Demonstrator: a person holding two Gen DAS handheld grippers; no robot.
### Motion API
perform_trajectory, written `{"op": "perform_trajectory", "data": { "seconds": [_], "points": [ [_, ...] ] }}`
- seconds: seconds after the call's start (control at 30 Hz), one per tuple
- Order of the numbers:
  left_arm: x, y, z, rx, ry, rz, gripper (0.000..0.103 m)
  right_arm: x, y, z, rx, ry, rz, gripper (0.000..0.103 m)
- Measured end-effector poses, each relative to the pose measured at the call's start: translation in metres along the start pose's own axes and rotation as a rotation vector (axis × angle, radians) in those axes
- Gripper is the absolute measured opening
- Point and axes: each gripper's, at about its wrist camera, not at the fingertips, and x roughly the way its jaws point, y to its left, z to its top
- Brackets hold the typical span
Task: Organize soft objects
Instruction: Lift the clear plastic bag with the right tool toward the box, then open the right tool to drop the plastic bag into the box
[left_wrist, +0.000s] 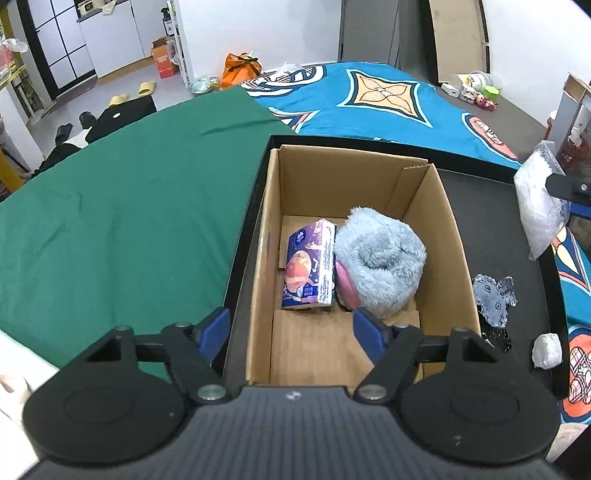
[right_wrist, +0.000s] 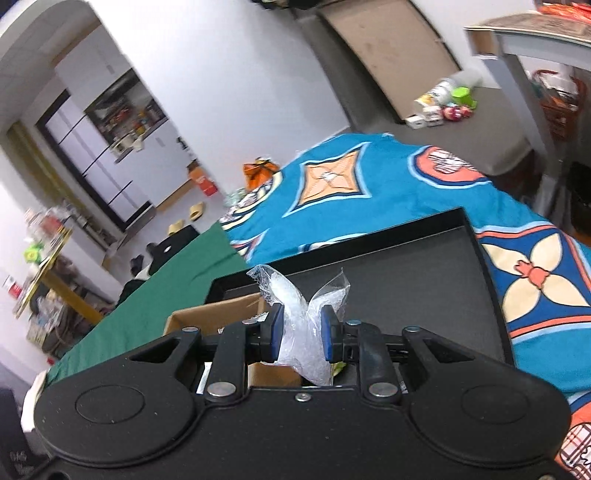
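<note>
Right gripper (right_wrist: 300, 338) pinches the clear crinkly plastic bubble bag (right_wrist: 303, 332), low middle of frame | bag is light, squishy, slippery; hold bunched middle | left gripper (left_wrist: 291, 332) spread wide, empty, over brown cardboard box (left_wrist: 447, 236).

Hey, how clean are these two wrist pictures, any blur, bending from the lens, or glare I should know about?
Left wrist view: sharp and evenly lit; the fisheye bows the green cloth, while the cardboard box and tissue pack read clearly. Right wrist view: tilted and softer, with motion blur over the background clutter; the bubble wrap pinched in the right gripper stays fairly crisp. No strong glare in either.
</note>
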Motion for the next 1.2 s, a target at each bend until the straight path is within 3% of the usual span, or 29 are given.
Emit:
{"op": "perform_trajectory", "data": {
  "seconds": [0.43,0.87,1.03,1.2],
  "points": [
    [-0.001,0.019,-0.011,-0.063,0.005,-0.061,0.038,0.007,0.039,-0.011,-0.153,0.049,0.103,0.021],
    [0.003,0.035,-0.016,-0.124,0.006,-0.094,0.024,0.019,0.085,-0.028,-0.242,0.141,0.154,0.021],
    [0.006,0.042,-0.016,-0.158,0.011,-0.092,0.012,0.021,0.1,-0.03,-0.252,0.17,0.154,0.021],
    [0.005,0.046,-0.017,-0.179,0.008,-0.104,0.01,0.027,0.107,-0.035,-0.255,0.21,0.158,0.021]
  ]
}}
